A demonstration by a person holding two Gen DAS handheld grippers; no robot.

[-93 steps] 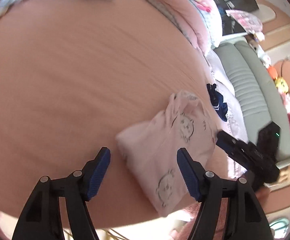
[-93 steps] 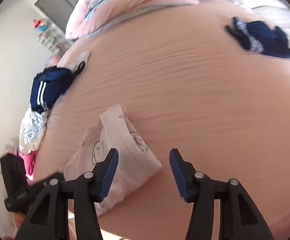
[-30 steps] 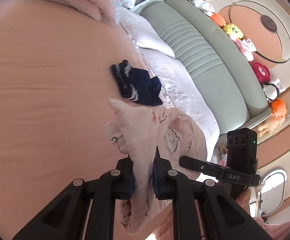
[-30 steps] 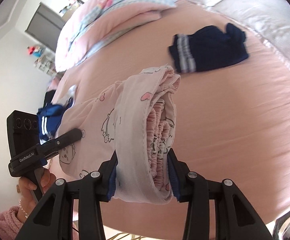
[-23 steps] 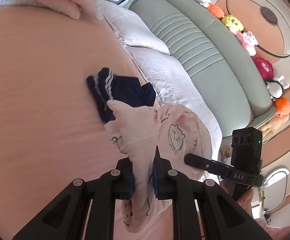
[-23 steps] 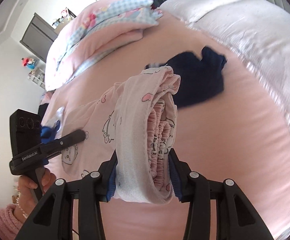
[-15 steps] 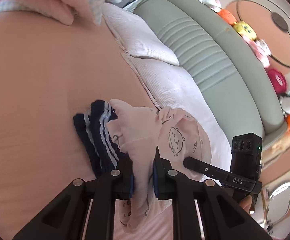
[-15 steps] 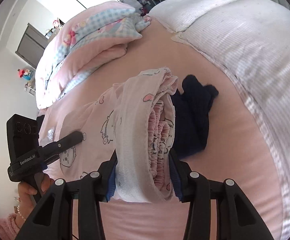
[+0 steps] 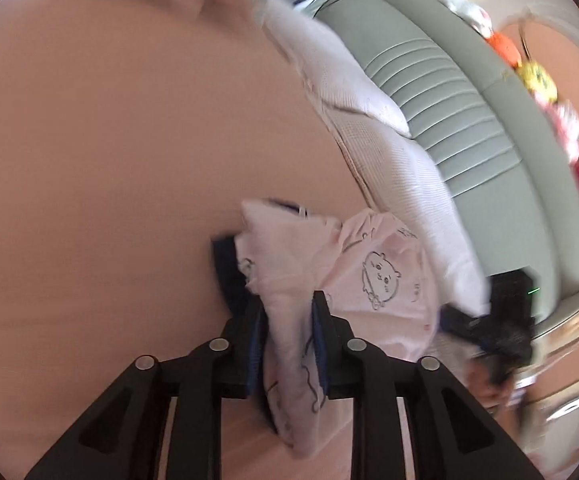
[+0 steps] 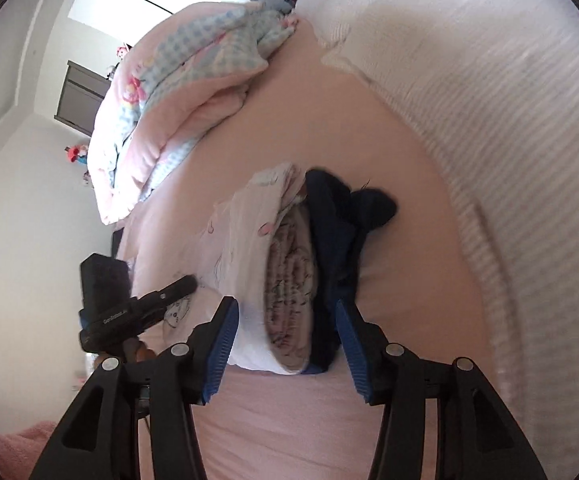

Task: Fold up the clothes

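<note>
Bed: a wide bed sheet point(image 9: 109, 160) in peach-pink fills most of both views; it looks soft and yielding, so anything set on it will sink a little rather than slide
Bedding at the edges: a white textured pillow point(image 10: 489, 92) runs along the right of the right wrist view; a rolled pink and blue checked quilt point(image 10: 177, 80) lies at the far left of that view
Headboard: a padded grey-green headboard point(image 9: 469, 100) stands behind the pillow, with soft toys along its top, blurred
Folded garment: pale pink pyjama bundle point(image 10: 265, 256) printed with small cartoon animals, folded into a thick pad, lying on top of the dark item near the pillow
Underneath: navy garment point(image 10: 341, 224), folded, part hidden below the pink bundle, touching it
How the bundle will handle: judged light, limp and floppy; layers likely to slip apart and unfold if lifted by one edge
Where to hold: judged best across the thick folded edges, one gripper at each end, pinching all layers together
Left gripper point(image 9: 287, 344): jaws opening, blue pads easing apart with a hanging fold of the pink bundle between them, cloth appearing to brush both pads
Right gripper point(image 10: 287, 344): jaws opening, pads clear of the cloth, the bundle's rolled end sitting between them on the bed
</note>
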